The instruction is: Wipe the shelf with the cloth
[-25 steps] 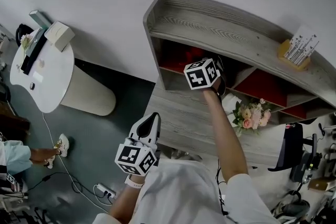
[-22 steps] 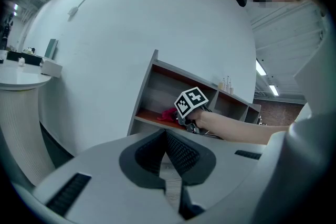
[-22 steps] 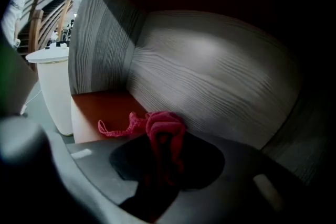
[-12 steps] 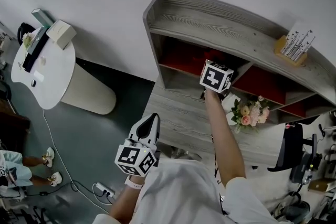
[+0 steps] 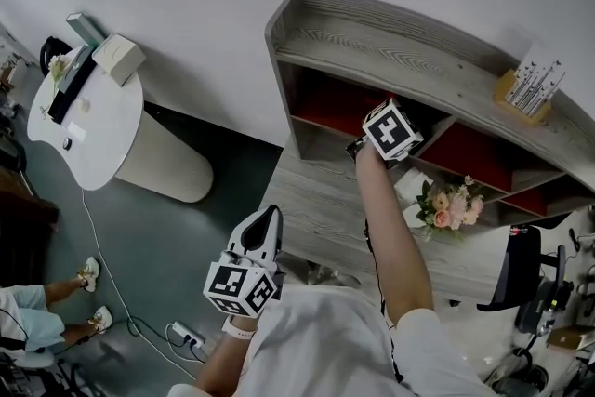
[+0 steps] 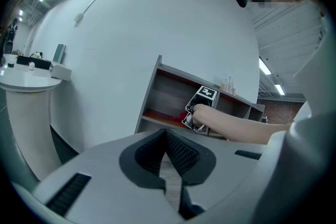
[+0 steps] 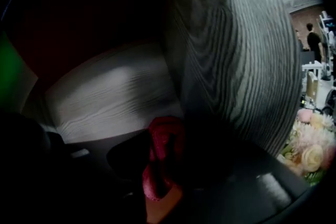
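1. The grey wood-grain shelf unit stands along the far edge of the grey wood-grain table. It has an open top deck and, beneath it, compartments with red back panels.
2. The right tongs reach over the table's far edge into the leftmost compartment, close beside its right-hand divider. They are clamped on the crumpled red cloth.
3. The cloth hangs at the jaw tips just above the pale compartment floor. The views do not show whether it actually touches the floor.
4. The left tongs are held off the table's near-left corner, well apart from the shelf. Their jaws are closed together with nothing between them, and they take no part in the work.
5. A bouquet of pink and cream flowers stands on the table toward its right edge, clear of the working compartment.

Step in hand, as judged: wiping the floor of the leftmost compartment.

Next move: press the cloth flat on the floor and stroke from the divider toward the compartment's left wall. Keep the grip firm so the cloth does not slip out. The remaining compartments and the top deck appear still to be done.
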Motion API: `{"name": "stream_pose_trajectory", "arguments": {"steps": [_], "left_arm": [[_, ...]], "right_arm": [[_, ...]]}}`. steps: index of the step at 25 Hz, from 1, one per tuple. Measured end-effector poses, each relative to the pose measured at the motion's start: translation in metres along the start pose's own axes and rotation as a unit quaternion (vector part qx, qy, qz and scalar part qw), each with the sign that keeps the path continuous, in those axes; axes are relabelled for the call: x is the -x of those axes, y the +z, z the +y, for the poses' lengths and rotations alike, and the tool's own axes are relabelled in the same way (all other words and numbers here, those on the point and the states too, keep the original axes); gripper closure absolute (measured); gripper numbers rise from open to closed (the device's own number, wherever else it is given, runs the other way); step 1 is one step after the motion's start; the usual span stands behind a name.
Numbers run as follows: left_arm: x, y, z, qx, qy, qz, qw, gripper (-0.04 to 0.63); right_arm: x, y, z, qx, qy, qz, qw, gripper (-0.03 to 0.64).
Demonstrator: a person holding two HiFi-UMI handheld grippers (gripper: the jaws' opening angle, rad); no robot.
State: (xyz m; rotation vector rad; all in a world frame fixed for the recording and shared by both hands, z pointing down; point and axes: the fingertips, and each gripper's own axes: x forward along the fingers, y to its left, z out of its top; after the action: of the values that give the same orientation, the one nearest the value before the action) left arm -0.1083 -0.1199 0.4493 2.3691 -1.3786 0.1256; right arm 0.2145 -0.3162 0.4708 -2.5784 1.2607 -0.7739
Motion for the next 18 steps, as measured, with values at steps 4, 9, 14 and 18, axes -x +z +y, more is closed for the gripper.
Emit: {"name": "stream_pose_trajectory", "arguments": {"steps": [4, 9, 14, 18], "left_arm": [[0.005, 0.002, 0.01, 0.001, 0.014, 0.0, 0.9999, 0.589], [0.01, 0.003, 0.02, 0.002, 0.025, 0.0, 0.9997, 0.589], [0.004, 0.002, 0.023, 0.007, 0.021, 0.005, 0.9997, 0.589], [-0.003, 0.005, 0.015, 0.002, 0.011, 0.005, 0.9999, 0.589]], "right_arm": [[-0.008, 0.012, -0.002, -0.037, -0.031, -0.022, 0.999, 0.469], [-0.021, 0.015, 0.001, -0.025, -0.033, -0.019, 0.999, 0.494], [-0.015, 0.002, 0.028, 0.02, 0.04, -0.003, 0.999, 0.503], [-0.009, -0.015, 0.07, 0.082, 0.11, 0.009, 0.991, 0.503]]}}
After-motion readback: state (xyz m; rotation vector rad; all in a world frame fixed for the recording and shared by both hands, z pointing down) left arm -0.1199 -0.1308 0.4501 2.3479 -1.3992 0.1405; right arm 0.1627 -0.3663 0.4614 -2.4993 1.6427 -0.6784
